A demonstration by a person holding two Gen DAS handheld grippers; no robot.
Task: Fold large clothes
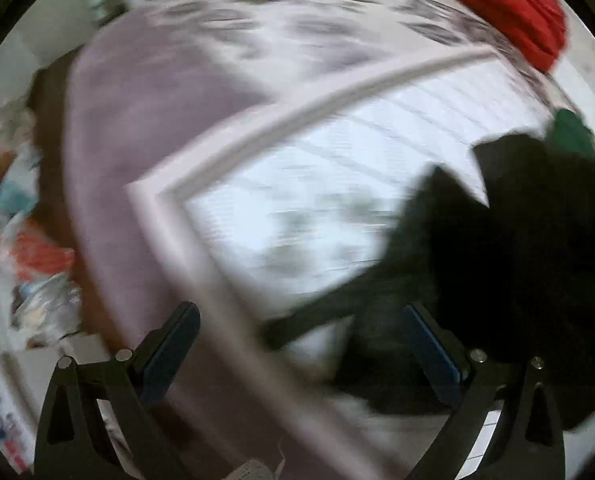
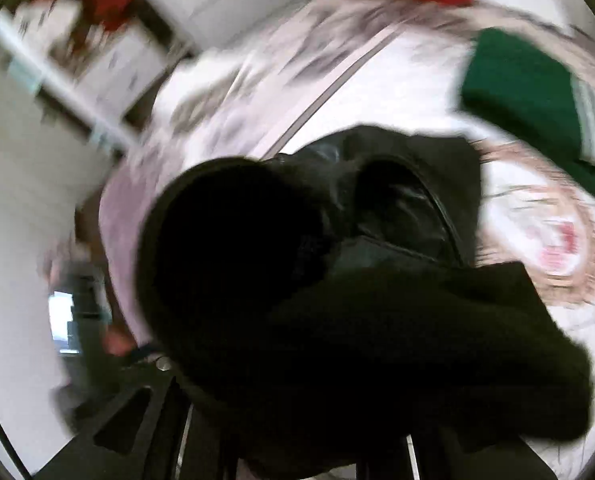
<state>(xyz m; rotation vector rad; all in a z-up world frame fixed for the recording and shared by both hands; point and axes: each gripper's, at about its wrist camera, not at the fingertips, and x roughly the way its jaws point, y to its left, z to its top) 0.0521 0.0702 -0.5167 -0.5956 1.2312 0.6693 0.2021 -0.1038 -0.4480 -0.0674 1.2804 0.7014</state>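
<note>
A black garment lies bunched on the bed at the right of the left wrist view. My left gripper is open and empty, its fingers spread wide just above the bed, the garment's edge by the right finger. In the right wrist view the same black garment fills the middle and drapes over my right gripper, hiding its fingertips. Both views are blurred by motion.
The bed has a white sheet and a mauve patterned cover. A red item lies at the far right, a folded green garment beside the black one. Clutter sits on the floor at the left.
</note>
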